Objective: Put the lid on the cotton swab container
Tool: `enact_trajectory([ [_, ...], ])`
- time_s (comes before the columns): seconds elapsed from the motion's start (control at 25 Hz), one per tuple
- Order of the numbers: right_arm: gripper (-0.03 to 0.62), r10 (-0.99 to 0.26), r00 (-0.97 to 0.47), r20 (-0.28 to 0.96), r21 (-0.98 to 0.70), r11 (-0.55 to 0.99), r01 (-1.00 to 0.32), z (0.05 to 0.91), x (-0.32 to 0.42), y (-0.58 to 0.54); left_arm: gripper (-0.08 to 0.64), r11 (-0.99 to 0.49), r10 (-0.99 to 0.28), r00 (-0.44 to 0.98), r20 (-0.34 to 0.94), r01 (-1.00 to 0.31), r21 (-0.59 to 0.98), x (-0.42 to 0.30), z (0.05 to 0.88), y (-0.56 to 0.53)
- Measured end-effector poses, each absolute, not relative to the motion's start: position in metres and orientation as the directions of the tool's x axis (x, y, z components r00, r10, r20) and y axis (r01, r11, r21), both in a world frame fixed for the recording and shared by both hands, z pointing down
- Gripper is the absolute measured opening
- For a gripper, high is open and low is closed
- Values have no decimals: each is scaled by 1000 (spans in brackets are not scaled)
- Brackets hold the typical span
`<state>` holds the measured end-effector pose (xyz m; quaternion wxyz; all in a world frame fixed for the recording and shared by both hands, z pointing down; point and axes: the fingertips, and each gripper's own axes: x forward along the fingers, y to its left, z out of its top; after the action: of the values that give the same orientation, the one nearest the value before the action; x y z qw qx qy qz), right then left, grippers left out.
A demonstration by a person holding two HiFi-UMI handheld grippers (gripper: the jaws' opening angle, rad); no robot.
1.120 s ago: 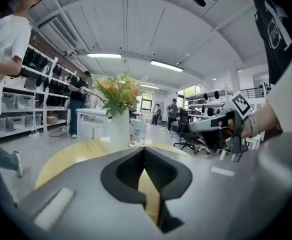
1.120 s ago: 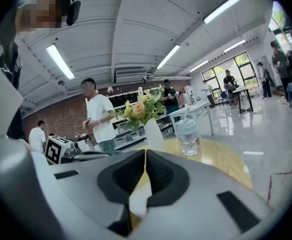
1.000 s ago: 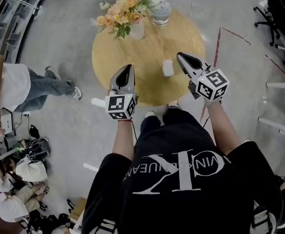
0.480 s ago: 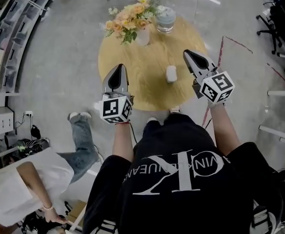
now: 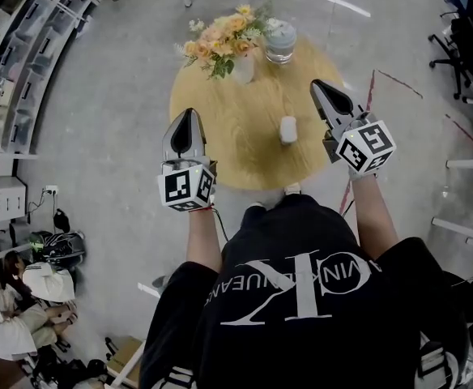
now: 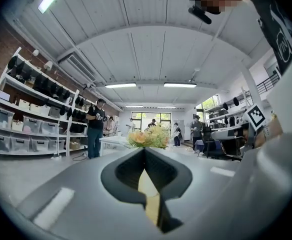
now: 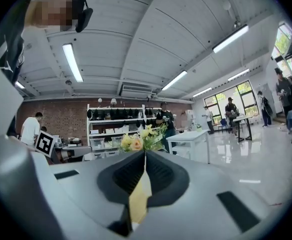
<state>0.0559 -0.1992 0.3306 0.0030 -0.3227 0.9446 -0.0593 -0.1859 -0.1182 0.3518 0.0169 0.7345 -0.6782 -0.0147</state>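
A small white container (image 5: pixel 287 128) stands on the round wooden table (image 5: pixel 245 136), near its front right. I cannot make out a separate lid. My left gripper (image 5: pixel 185 115) hovers shut over the table's left edge, well left of the container. My right gripper (image 5: pixel 317 85) hovers shut just right of and above the container. Both hold nothing. In the left gripper view my left gripper (image 6: pixel 145 151) points level at the flowers (image 6: pixel 148 136), jaws pressed together. The right gripper (image 7: pixel 145 154) does the same in its own view, with the flowers (image 7: pixel 141 139) ahead.
A vase of orange and yellow flowers (image 5: pixel 224 40) and a glass jar with a pale lid (image 5: pixel 281 39) stand at the table's far side. Shelving (image 5: pixel 10 71) lines the left wall. People sit at the lower left (image 5: pixel 26 298). Office chairs (image 5: pixel 471 23) stand at right.
The person in a white shirt who crossed the floor at left is gone from view. The view has shifted, so the table sits further right. Both grippers stay shut.
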Motion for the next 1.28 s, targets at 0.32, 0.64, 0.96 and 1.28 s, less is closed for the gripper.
enact_trajectory([
  [0.32, 17, -620, -785, -3, -93, 782, -617, 316, 52, -203, 11, -50, -998, 50, -28, -999, -1, -196, 334, -114],
  [0.64, 17, -627, -778, -31, -80, 778, -624, 303, 50, -207, 11, -27, -998, 27, -51, -1000, 6, -205, 323, -109],
  [0.96, 17, -626, -778, -46, -70, 779, -623, 294, 47, -208, 11, -11, -997, 10, -74, -1000, 7, -210, 312, -106],
  [1.28, 17, -620, -783, -52, -100, 783, -614, 294, 49, -207, 11, -11, -998, 10, -62, -1000, 11, -207, 314, -106],
])
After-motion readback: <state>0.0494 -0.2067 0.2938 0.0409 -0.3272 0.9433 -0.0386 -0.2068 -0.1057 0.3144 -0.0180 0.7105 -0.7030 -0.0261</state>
